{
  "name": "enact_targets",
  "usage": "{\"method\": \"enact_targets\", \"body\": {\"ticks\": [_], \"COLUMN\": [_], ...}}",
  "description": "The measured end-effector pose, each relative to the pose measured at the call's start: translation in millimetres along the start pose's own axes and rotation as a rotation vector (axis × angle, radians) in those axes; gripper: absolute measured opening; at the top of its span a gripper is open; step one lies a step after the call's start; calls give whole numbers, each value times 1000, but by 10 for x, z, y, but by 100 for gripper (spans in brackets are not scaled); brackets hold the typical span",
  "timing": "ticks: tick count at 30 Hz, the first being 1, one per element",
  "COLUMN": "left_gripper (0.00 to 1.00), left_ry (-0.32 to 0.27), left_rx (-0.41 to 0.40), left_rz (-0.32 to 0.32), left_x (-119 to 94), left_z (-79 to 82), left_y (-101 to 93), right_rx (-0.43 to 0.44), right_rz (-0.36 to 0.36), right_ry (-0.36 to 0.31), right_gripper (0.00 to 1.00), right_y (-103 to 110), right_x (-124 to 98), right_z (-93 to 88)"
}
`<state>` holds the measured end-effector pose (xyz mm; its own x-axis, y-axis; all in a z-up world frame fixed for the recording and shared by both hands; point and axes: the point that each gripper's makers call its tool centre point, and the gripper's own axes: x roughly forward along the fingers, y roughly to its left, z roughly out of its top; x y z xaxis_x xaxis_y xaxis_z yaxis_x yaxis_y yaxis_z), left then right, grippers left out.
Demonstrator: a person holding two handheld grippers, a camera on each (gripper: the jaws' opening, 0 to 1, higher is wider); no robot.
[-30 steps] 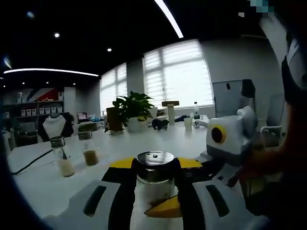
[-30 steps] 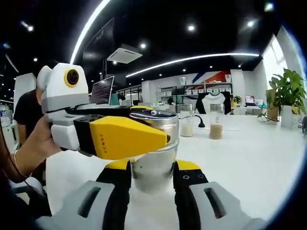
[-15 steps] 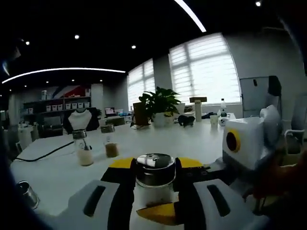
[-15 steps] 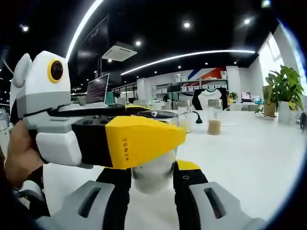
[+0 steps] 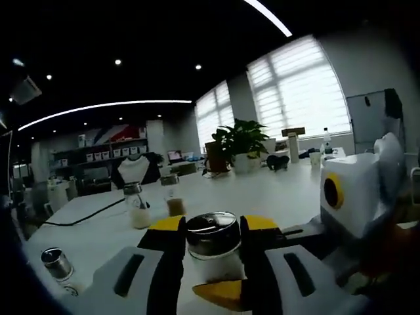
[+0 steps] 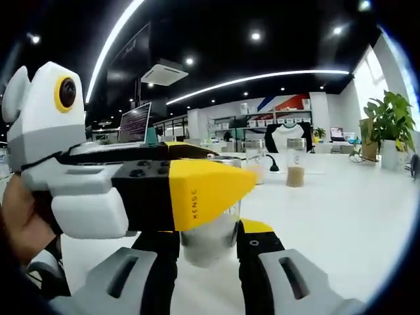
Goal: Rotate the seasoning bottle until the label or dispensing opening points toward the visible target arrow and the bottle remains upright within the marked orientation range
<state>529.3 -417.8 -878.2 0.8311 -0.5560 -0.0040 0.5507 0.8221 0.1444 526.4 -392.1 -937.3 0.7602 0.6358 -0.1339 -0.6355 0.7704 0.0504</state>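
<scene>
Nearest in the left gripper view, the seasoning bottle (image 5: 212, 246) is seen upright between the jaws of the left tool (image 5: 211, 262), its metal cap level and its glass body standing on the white tabletop (image 5: 275, 190). The jaws appear closed against both sides of the bottle, a hold judged to serve for turning it about its own axis without tipping it. Just below the bottle a yellow jaw tip of the right tool (image 5: 220, 295) is seen, with that tool's white housing at the right edge.

In the right gripper view the same bottle (image 6: 210, 233) is found between the jaws of the right tool (image 6: 209, 262), and the left tool (image 6: 151, 197) lies across it from the left, held by a hand (image 6: 23, 220). The right jaws seem pressed to the glass, so the bottle is judged to be clamped from two directions, probably to steady it during the rotation. No label, dispensing opening or target arrow can be made out, so the progress of the rotation cannot be judged.

Farther off on the tabletop, a small metal cup (image 5: 58, 264) is set at the left, and two lidded jars (image 5: 136, 206) holding pale and brownish contents are placed well apart from the bottle. Beyond them a potted plant (image 5: 241, 144) stands before the bright blinded windows.
</scene>
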Motion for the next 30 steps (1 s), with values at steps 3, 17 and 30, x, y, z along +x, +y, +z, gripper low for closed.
{"method": "enact_targets", "body": {"ticks": [3, 17, 30], "left_gripper": [35, 35, 34], "left_ry": [-3, -32, -68], "left_rx": [-23, -54, -79], "left_rz": [12, 45, -58], "left_x": [1, -31, -8], "left_z": [-5, 19, 92], "left_y": [18, 38, 19], "right_rx": [-2, -13, 7], "right_rz": [-1, -5, 6], "right_ry": [-1, -5, -39], "right_gripper": [32, 32, 32], "right_y": [5, 30, 21], "right_x": [3, 8, -24], "right_z": [-2, 25, 89]}}
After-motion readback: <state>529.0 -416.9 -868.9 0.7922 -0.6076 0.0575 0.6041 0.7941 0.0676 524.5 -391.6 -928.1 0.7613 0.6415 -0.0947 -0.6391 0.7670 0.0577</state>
